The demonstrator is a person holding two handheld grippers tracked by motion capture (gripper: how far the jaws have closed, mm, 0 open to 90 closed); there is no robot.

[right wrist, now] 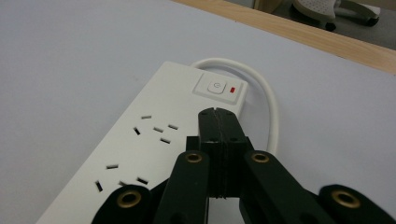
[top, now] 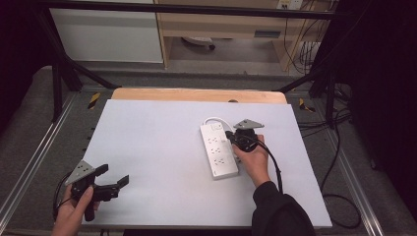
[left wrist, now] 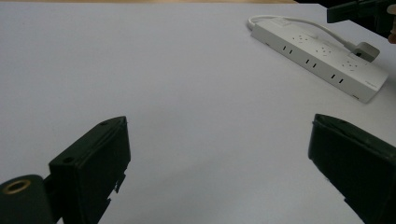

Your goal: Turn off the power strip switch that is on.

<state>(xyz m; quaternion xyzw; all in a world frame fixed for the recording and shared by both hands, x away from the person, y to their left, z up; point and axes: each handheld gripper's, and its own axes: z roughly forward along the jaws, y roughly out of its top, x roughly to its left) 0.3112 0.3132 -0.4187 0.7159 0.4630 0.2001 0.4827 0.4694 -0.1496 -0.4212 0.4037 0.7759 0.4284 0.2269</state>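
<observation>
A white power strip (top: 219, 153) lies right of the table's middle, its switch end pointing away from the person. In the right gripper view the strip (right wrist: 140, 140) shows a white push switch (right wrist: 215, 87) with a red mark beside it, and a white cable (right wrist: 270, 100) loops round that end. My right gripper (right wrist: 218, 113) is shut with nothing between its jaws, its tips just short of the switch, over the strip's top face. In the high view this right gripper (top: 229, 134) sits at the strip's far right edge. My left gripper (top: 114, 175) stands open and empty at the near left.
The white table top (top: 157, 147) has a wooden strip (top: 196, 95) along its far edge. In the left gripper view the power strip (left wrist: 322, 58) lies far right with its white plug (left wrist: 367, 50) resting on it. Black frame bars and cables surround the table.
</observation>
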